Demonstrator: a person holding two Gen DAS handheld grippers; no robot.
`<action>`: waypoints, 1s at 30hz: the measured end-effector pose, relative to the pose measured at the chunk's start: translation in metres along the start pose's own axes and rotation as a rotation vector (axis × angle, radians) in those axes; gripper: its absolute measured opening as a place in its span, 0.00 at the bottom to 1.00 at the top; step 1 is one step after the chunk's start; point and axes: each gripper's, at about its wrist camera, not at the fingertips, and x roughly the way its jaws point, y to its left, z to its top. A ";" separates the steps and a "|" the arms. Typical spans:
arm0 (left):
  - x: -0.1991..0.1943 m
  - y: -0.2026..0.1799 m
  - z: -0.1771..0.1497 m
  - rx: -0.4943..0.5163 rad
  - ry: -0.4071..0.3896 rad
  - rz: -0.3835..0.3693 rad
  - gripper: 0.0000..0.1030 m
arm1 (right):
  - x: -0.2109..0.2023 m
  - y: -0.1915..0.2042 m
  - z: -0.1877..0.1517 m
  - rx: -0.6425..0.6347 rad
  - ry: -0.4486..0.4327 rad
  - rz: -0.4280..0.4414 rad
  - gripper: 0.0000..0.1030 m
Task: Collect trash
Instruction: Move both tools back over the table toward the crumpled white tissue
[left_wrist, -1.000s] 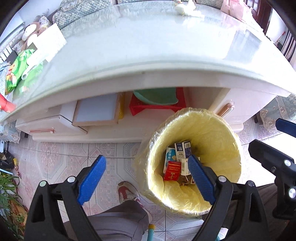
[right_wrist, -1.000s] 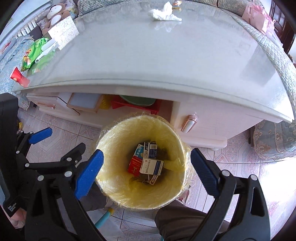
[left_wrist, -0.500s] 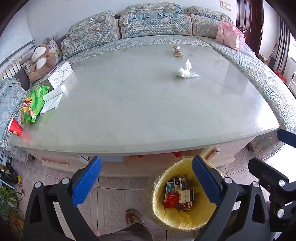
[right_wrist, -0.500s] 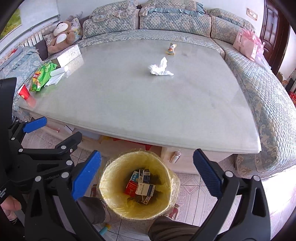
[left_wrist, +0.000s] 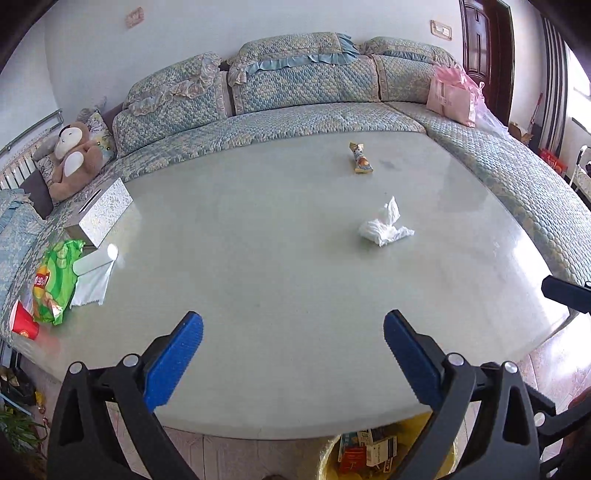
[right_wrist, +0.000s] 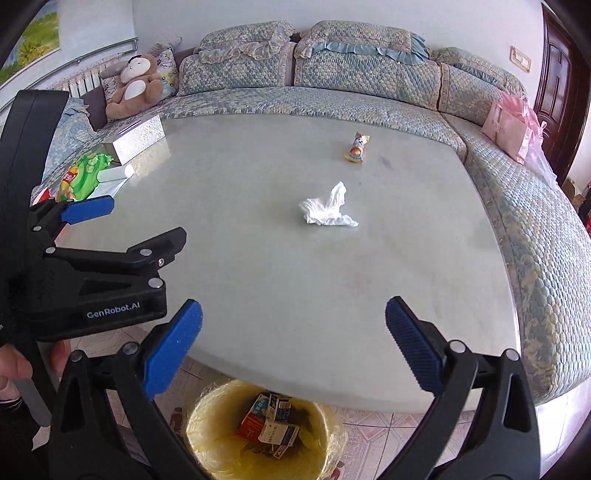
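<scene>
White crumpled tissue (right_wrist: 327, 210) lies far on the glossy table (right_wrist: 295, 288), both grippers (left_wrist: 291, 354) (right_wrist: 293, 341) wide and empty, so light paper may slip away when pinched.

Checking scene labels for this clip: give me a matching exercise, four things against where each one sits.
Things:
1. crumpled tissue
2. snack wrapper
3. red cup
4. small cartons

Places:
A. inside the yellow-lined bin
B. table's left edge, beside the green chip bag
C. mid-table
D. far side of the table, near the sofa

Pairs: 1-C, 2-D, 3-B, 4-A
</scene>
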 end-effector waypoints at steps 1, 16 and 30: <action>0.010 0.002 0.013 0.004 -0.011 0.001 0.93 | 0.009 -0.004 0.009 -0.005 -0.002 -0.004 0.94; 0.092 -0.014 0.195 0.118 0.181 -0.021 0.93 | 0.041 -0.049 0.110 0.086 0.262 0.082 0.94; 0.089 -0.047 0.284 0.093 0.245 -0.018 0.93 | 0.028 -0.071 0.147 0.072 0.366 0.114 0.94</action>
